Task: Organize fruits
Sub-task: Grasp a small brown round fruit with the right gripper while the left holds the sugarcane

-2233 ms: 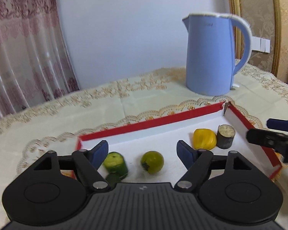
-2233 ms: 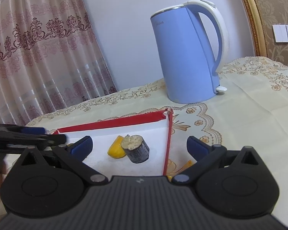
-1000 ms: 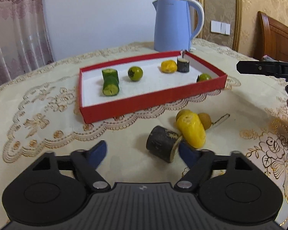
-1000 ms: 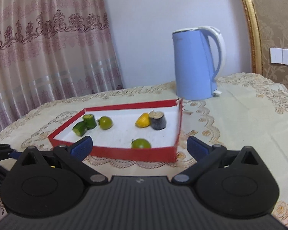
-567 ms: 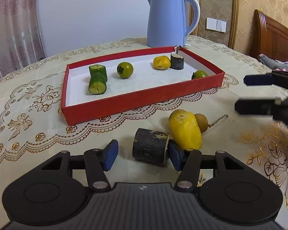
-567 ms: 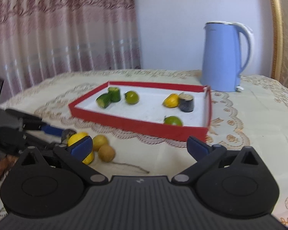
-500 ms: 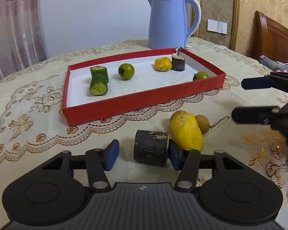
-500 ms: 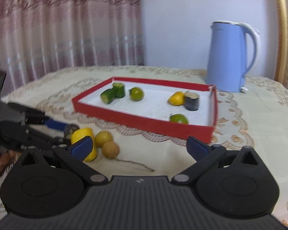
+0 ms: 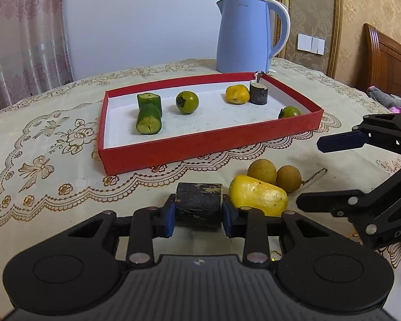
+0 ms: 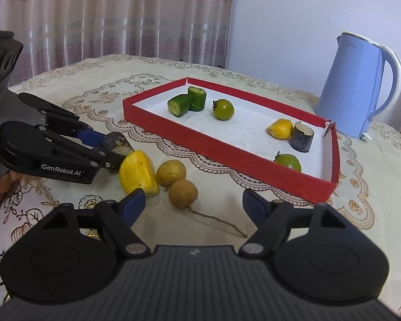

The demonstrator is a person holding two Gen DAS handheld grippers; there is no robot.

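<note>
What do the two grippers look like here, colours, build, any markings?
Both are the same matte black plastic build. The left gripper and the right gripper each have a ribbed base, two round discs, angular link arms with silver pivot pins, and blue fingertip pads. White "GenRobot.AI" lettering runs along the left gripper's side in the right wrist view. No cables or sleeves show.

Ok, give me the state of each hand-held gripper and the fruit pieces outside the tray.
left hand-held gripper: shut on dark cylinder piece
dark cylinder piece: gripped, lying on its side
right hand-held gripper: open, empty
yellow piece: loose on tablecloth
two brown round fruits: loose, outside red tray
</note>
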